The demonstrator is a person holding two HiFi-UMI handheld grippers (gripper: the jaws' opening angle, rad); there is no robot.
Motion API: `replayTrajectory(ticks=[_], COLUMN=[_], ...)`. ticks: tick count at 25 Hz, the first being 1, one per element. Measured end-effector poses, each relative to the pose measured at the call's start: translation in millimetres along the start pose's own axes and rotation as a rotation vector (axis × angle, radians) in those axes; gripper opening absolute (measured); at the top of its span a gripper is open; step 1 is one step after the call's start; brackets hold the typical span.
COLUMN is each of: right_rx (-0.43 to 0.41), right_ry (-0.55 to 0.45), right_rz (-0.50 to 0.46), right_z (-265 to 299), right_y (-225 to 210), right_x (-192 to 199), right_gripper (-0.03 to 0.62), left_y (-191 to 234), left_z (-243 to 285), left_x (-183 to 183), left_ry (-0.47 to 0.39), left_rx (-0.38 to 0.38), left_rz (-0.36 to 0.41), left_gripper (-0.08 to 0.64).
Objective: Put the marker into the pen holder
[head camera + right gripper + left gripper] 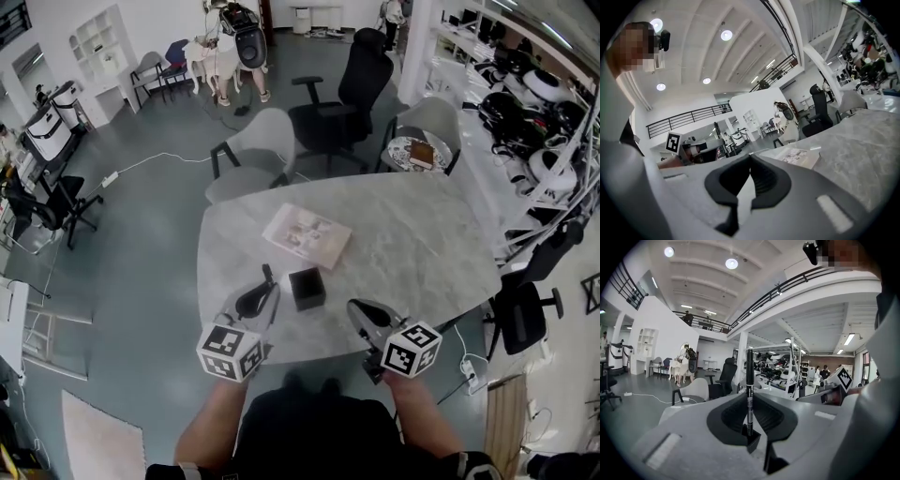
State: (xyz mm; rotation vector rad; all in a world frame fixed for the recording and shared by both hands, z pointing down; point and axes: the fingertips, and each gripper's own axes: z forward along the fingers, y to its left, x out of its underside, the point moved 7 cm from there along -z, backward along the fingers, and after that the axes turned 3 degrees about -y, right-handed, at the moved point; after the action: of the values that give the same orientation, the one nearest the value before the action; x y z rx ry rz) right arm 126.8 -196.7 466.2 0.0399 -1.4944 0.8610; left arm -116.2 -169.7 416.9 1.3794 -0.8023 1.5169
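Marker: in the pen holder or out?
Out. The marker stands upright, clamped in the left tongs; the pen holder sits apart from it on the table.

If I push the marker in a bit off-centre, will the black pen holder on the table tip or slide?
Probably not tip: the pen holder looks squat and square. It may slide, since the marble-like table looks smooth. It seems small, so it is likely light.

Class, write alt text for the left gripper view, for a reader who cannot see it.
A black marker stands upright, clamped in the left gripper. Behind it, a bright hall with chairs and a railed balcony.
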Motion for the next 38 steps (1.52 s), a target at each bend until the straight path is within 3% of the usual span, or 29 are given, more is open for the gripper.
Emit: replayTrajectory(ticks=[14,21,31,38], right_rx=[0.022,0.038,0.048,0.047], right_ry=[-0.005,0.068,0.052,0.064], right_rz=[-0.076,-0.059,-0.066,-0.064], right_z=[64.7,69.9,55.0,52.3], right_y=[40.4,23.8,-3.8,-18.9], right_x=[-14.3,-9.0,-36.9,-36.2], right_gripper=[0.003,0.003,0.003,0.003], left_y=[55.9,57.6,43.9,40.4], left_z=[0.1,31.7,67.7,91.9], left_x=[0.5,7.3,-16.6,10.6], left_ry=[-0.018,-0.002,-0.04,-0.014], left_rx=[0.102,0.123,0.129,0.139], left_rz=[-0.007,-0.045,-0.036,-0.069], left_gripper=[0.044,0.044,0.044,0.044])
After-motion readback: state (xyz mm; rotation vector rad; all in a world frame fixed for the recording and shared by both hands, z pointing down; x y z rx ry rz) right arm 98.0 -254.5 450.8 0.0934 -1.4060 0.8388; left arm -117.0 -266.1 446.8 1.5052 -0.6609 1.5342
